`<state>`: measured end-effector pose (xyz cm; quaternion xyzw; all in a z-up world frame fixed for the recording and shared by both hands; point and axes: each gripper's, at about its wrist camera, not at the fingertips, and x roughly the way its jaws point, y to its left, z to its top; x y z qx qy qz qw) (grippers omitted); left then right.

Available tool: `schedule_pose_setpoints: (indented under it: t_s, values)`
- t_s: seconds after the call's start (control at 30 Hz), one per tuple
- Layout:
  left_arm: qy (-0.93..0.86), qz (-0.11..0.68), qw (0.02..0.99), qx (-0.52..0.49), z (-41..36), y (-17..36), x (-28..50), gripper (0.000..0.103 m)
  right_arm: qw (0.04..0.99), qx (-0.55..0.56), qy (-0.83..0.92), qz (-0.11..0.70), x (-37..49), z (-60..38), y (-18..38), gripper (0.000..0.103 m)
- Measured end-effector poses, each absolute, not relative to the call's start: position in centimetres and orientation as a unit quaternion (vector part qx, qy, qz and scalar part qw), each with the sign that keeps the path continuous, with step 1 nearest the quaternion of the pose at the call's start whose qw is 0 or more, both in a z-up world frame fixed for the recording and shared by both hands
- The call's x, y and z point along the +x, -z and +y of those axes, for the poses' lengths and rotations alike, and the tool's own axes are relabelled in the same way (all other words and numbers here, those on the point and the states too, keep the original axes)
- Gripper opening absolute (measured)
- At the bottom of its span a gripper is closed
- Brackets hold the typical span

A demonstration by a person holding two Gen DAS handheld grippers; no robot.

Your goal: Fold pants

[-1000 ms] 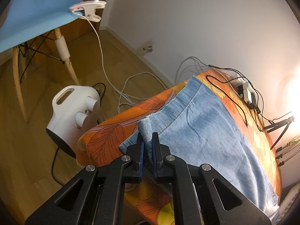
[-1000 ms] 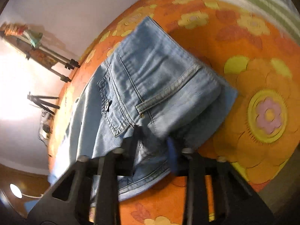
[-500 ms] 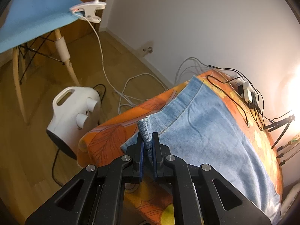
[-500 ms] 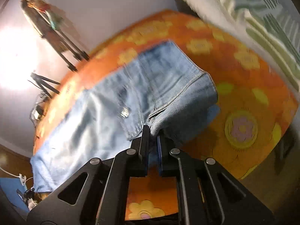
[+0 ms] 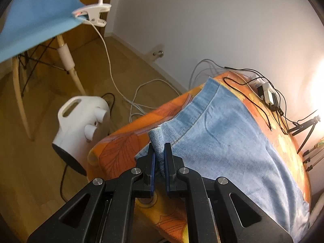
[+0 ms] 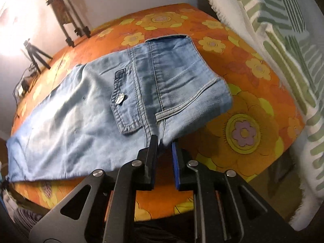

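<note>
Light blue denim pants lie flat along an orange flowered bedspread, folded lengthwise with a back pocket on top. My right gripper is at the waistband's near edge. Its jaws are opening, and the denim edge sits between the tips with a gap beside the blue pad. In the left wrist view the leg end of the pants reaches the bed's corner. My left gripper is shut on a small upright fold of the hem there.
A white fan heater stands on the wooden floor beside the bed corner, with cables around it. A blue chair carries a white clip lamp. A power strip and small tripods line the wall side. A green-striped blanket lies beyond the waistband.
The right gripper rolled and lifted a little; its jaws, pinched on the waistband edge half a second ago, now stand apart. The left gripper keeps its hold on the hem, unmoved.
</note>
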<state>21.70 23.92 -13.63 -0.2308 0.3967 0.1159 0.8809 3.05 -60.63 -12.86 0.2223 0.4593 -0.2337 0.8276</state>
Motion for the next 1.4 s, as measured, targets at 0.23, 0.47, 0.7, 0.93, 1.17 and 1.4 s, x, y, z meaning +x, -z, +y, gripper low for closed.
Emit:
schedule_pose_setpoints:
  t_s: [0.23, 0.47, 0.7, 0.93, 1.17, 1.4]
  values:
    - [-0.117, 0.389, 0.876, -0.262, 25.5, 13.5, 20.8, 0.018, 0.868, 0.167, 0.182, 0.43, 4.2, -55.6, 7.5, 0.016]
    - [-0.105, 0.39, 0.873, -0.274, 26.7, 13.3, 19.5, 0.026, 0.901, 0.083, -0.014, 0.425, 12.9, -43.5, 5.6, 0.016]
    - [-0.085, 0.391, 0.867, -0.298, 26.7, 13.5, 19.0, 0.026, 0.894, -0.013, -0.166, 0.416, 21.2, -30.1, 5.7, 0.028]
    - [-0.069, 0.393, 0.851, -0.342, 26.9, 14.6, 19.3, 0.026, 0.852, -0.063, -0.294, 0.428, 26.4, -17.1, 7.6, 0.028]
    - [-0.064, 0.394, 0.841, -0.365, 27.5, 15.2, 19.6, 0.026, 0.805, -0.15, -0.379, 0.431, 26.0, -5.7, 10.2, 0.028]
    - [-0.06, 0.389, 0.834, -0.388, 28.2, 15.6, 20.0, 0.028, 0.769, -0.186, -0.433, 0.432, 24.9, 1.7, 12.5, 0.041]
